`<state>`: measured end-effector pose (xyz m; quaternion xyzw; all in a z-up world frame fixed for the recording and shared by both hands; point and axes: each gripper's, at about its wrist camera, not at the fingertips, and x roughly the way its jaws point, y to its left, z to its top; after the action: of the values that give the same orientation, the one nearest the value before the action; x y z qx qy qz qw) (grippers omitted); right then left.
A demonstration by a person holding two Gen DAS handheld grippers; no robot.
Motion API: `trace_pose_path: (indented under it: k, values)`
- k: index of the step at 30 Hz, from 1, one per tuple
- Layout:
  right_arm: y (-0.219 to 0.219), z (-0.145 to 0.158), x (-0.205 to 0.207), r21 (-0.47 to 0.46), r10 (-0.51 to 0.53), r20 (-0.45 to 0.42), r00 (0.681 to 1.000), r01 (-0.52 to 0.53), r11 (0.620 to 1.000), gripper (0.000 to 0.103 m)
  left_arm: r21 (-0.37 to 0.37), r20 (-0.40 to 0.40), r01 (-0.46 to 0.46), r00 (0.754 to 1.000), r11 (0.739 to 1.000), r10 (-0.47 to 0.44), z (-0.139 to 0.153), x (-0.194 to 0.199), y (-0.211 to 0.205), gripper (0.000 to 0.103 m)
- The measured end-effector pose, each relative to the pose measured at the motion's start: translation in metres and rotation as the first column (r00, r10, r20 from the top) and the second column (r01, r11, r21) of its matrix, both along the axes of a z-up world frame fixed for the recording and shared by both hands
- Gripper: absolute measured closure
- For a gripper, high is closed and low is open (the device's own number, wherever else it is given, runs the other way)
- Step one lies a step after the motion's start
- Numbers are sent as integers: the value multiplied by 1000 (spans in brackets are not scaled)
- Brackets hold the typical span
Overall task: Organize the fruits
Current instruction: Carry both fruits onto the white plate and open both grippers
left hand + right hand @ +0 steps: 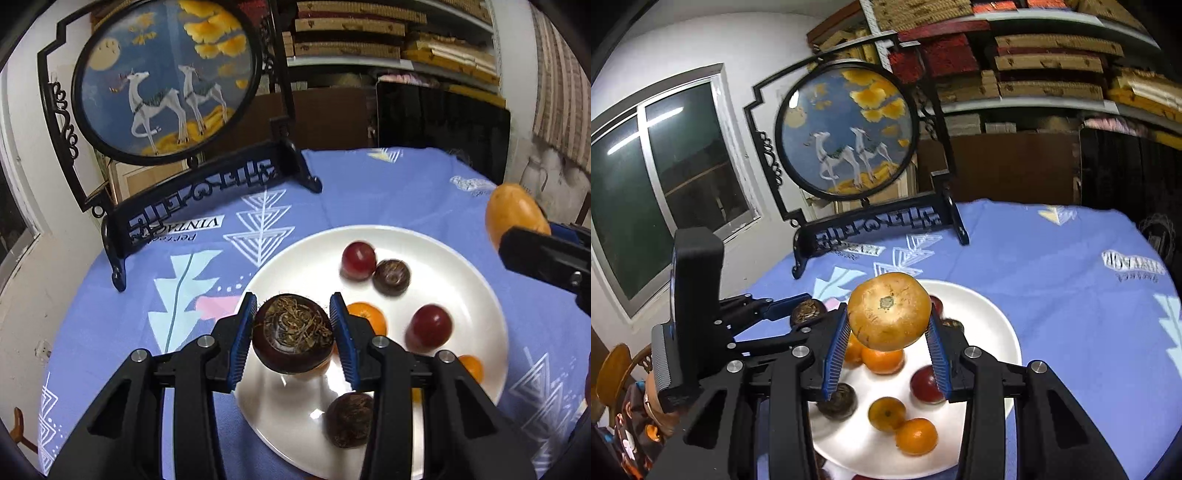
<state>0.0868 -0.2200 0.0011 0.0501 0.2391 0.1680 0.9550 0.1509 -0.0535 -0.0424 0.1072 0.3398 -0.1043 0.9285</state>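
A white plate (476,295) on the blue tablecloth holds several red, orange and dark brown fruits. My left gripper (293,334) is shut on a dark brown fruit with a dry fibrous top (293,332) and holds it above the plate's left part. My right gripper (888,345) is shut on a large yellow-orange fruit (889,310) and holds it above the plate (993,321). In the left wrist view the yellow-orange fruit (515,212) and right gripper sit at the right edge. The left gripper (809,308) shows at the left of the right wrist view.
A black ornamental stand with a round deer picture (166,74) stands at the back left of the table. The blue patterned tablecloth (388,192) covers the round table. A dark screen (439,122) and stacked shelves are behind. A window (665,177) is on the left.
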Motion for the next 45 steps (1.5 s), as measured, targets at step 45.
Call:
trace_pose_path:
  k: [45]
  values:
    - [3,-30,21,-64,-50,-81,995,45,997,61,40,-26,17,1000,999,-16,-17,4,-5,63]
